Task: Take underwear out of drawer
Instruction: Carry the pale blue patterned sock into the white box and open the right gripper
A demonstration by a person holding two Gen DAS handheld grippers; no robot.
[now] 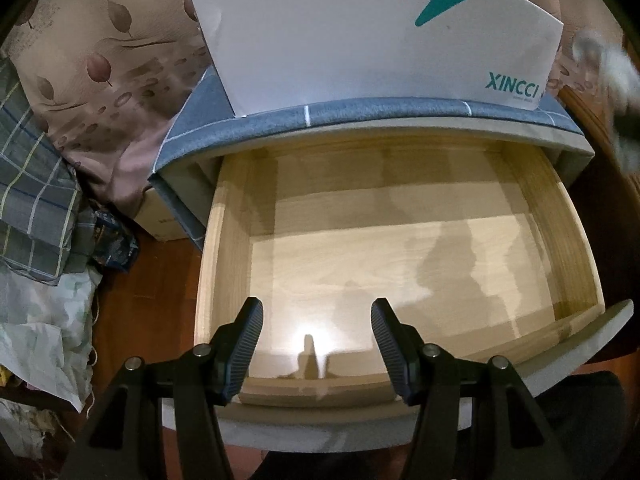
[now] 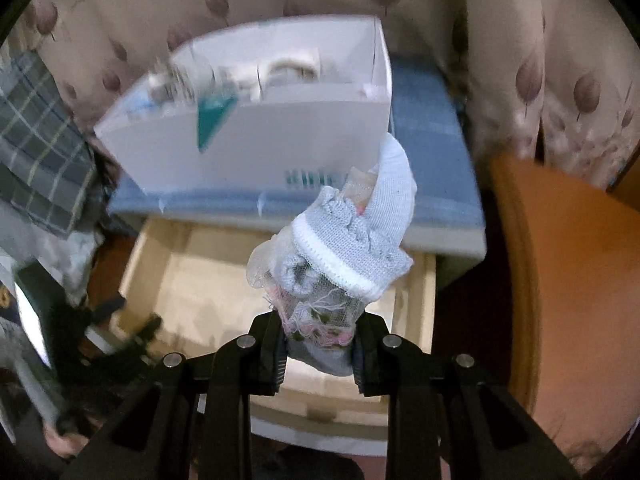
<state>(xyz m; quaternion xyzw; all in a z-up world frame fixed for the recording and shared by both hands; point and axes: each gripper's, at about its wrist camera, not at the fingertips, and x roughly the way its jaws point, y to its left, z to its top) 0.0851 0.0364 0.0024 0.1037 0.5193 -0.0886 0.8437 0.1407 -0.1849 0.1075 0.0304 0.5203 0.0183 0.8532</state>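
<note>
Between the 2 black fingers of the right hand-held gripper (image 2: 320, 354) sits a bunched bundle of underwear (image 2: 340, 248), pale blue knit with a white ribbed band, sheer white mesh and a strip of pink floral lace; the jaws are pressed tight on its lower end and the rest stands up above the fingertips, clear of the drawer (image 2: 168, 280) that lies open below it. That drawer is pale wood and its visible floor is bare. It slides out of a low cabinet (image 2: 440, 200) topped with blue-grey fabric, on which rests a white box (image 2: 280, 148) with a teal triangle and teal lettering, open at the top with blurred contents inside. An orange wooden panel (image 2: 560, 280) stands to the right, and a leaf-print curtain (image 2: 520, 40) hangs behind.

The left hand-held gripper (image 1: 317, 344) hovers over the front part of the same drawer (image 1: 224, 240), its ribbed fingers (image 1: 244, 344) spread wide with nothing between them, only the bare wooden floor beneath. At the far right edge of this view the underwear (image 1: 608, 76) shows as a grey-white blur, raised beside the white box (image 1: 360, 48). Plaid cloth (image 1: 32, 200) and crumpled bags are heaped on the left by the leaf-print curtain (image 1: 100, 80)
</note>
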